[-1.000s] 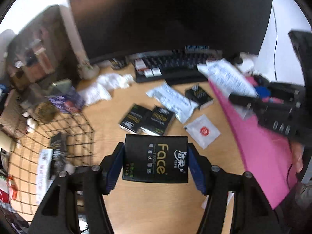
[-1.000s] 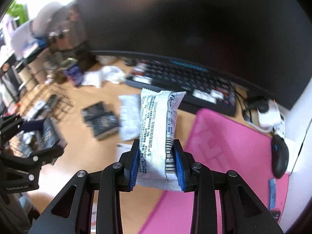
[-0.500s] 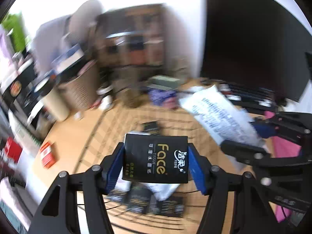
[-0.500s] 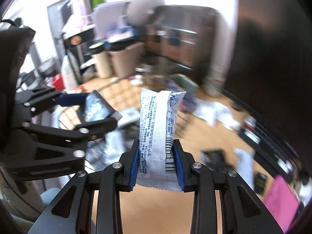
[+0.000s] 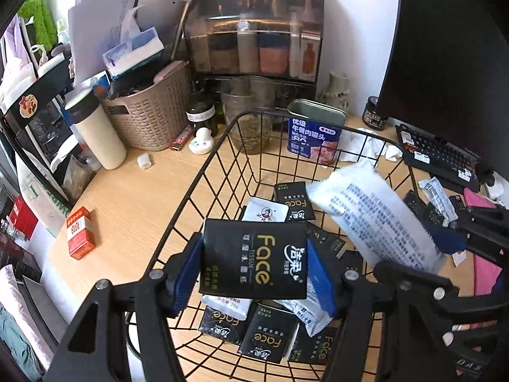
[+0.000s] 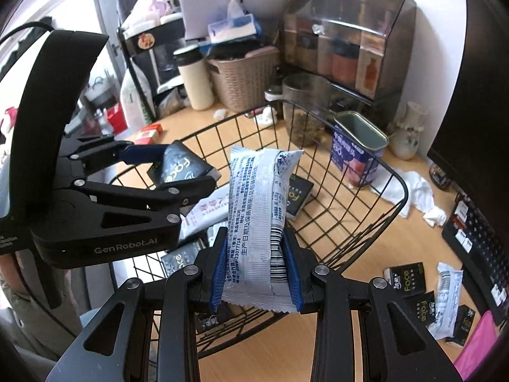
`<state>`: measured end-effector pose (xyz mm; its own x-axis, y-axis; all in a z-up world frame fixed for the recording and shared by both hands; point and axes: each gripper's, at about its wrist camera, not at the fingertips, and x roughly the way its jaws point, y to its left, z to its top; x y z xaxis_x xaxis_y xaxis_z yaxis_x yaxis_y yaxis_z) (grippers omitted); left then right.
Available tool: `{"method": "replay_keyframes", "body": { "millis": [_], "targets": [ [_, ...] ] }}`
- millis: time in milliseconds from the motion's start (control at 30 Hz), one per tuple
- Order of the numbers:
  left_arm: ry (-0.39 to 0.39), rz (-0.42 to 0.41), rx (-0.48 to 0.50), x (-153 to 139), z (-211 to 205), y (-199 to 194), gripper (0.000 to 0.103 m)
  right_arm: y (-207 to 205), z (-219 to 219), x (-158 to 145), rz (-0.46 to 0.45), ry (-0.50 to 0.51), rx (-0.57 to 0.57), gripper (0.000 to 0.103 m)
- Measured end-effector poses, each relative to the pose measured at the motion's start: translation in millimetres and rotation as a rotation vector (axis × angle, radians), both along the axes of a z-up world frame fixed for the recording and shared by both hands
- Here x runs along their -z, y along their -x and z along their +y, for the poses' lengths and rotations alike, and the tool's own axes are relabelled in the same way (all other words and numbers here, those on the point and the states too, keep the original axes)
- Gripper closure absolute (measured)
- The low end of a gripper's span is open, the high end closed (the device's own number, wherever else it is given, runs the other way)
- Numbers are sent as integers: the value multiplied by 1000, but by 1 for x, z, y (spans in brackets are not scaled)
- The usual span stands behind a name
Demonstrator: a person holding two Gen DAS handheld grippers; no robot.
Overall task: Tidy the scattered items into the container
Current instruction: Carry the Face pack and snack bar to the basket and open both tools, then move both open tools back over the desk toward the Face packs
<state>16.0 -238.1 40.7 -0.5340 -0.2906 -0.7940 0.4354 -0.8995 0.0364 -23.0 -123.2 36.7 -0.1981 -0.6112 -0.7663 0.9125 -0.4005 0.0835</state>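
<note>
Left gripper (image 5: 254,267): clamped on a black tissue pack (image 5: 254,259), blue pads pressing both short sides, jaws fairly wide because the pack is wide. Nothing loose there.
Right gripper (image 6: 254,270): pinched narrow on a white snack packet (image 6: 259,219), gripped near its lower end, the rest standing up out of the jaws.
Where the goods are: both are hanging over the black wire basket (image 6: 404,191), inside its rim line, neither touching the wire or the pile as far as I can see.
The relation that counts: the basket floor lies straight below both claws, so I'd say the drop is simply down. The left one looks nearer the middle of the basket; the right sits closer to the near rim.
Long axis: the tissue pack lies flat and broadside across its jaws; the white packet runs lengthwise away from its claw, tilted over the basket.
Look of the tissue pack: glossy black, gold "Face" lettering, soft and squarish.
Look of the packet: crinkly white wrapper, blue print, barcode, crimped ends.
Already in the basket: several black packs and white sachets (image 5: 265,213), heaped.
Still out on the desk (image 6: 413,238): a few more black packs (image 6: 405,278) and another white packet (image 6: 445,296) by the keyboard (image 5: 439,159).
</note>
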Motion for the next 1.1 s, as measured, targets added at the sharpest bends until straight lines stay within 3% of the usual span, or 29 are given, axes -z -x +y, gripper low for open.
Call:
{"method": "replay_keyframes", "body": {
  "millis": [133,267,467,600,767,900,1100],
  "targets": [
    [-9,26,16,-4,3,-2,29,-1,2,-3,56,2,17,60],
    [69,7,15,-8,16,-2,29,2,6,-10,29,27,16,60],
    [44,29,59,-20,33,-1,29,5,18,-21,42,38,33,60],
    [85,57,101,-37,61,3,29,13,50,-39,75,63,84,60],
    [83,80,220,-46,117,28,29,41,114,-51,108,65,214,60],
    [51,53,320,-31,164,57,29,66,168,-44,96,51,323,60],
    [41,-86,446,31,218,113,29,102,228,-6,35,-1,430,60]
  ]
}}
